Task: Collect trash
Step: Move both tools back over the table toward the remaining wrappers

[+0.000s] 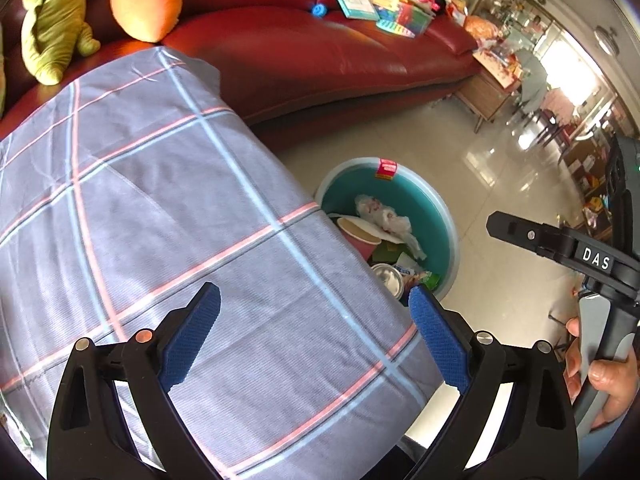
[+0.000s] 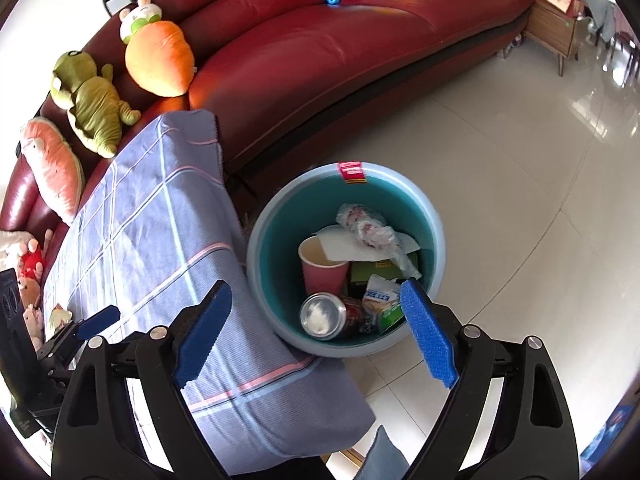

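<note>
Right wrist: teal bin holds cup, can, wrappers.

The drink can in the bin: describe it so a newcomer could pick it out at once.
Beside the red sofa stands a round teal bin on the pale floor. The can lies on its side at the bin's near edge, below the pink paper cup; only it shows a shiny silver metal end.

In the left wrist view the cloth hides the near side of the bin; beyond the bin, the shelves are a blur.
</note>
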{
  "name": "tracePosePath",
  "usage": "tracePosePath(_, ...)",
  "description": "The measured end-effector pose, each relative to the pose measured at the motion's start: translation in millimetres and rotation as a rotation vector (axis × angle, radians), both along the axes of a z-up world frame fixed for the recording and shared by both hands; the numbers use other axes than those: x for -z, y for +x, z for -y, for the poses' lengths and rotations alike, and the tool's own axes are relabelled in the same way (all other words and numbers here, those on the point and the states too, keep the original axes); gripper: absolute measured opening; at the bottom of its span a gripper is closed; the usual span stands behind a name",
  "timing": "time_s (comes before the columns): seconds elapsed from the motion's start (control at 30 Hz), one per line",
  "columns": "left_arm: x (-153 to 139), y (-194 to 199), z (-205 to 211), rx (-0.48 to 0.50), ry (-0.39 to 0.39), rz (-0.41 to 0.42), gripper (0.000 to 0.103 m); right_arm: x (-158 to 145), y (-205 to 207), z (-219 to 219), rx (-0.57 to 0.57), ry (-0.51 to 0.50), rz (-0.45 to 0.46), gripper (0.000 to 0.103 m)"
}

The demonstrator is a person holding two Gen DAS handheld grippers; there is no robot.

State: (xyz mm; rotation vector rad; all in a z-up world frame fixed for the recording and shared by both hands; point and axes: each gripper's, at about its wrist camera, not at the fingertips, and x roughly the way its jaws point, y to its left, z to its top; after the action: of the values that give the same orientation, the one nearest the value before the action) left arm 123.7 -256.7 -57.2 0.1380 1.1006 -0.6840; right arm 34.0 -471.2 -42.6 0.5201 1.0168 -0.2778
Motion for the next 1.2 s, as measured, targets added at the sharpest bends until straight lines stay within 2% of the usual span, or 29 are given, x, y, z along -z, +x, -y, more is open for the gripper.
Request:
tracePosePath(0.5, -20, -5, -96, -0.132, -0.068, 0.026, 0.097, -22, 21, -96, -0.15, -0.047, -0.007, 0.083)
tracePosePath(0.77, -22, 1, -173, -0.244, -0.078, 0.029, 0.097, -24, 46, -168, -0.285, -0.071, -0.036, 0.083)
tracePosePath(1.0, -29, 3, -250, -0.346, -0.047, 0.061, 0.097, -24, 67, -239, -0.42, -0.094, -0.059, 0.083)
tracePosePath(1.2, -26, -2, -329, -0.471, -0.014, 0.065, 0.097, -14, 82, -300, -0.542, -0.091, -0.095, 0.083)
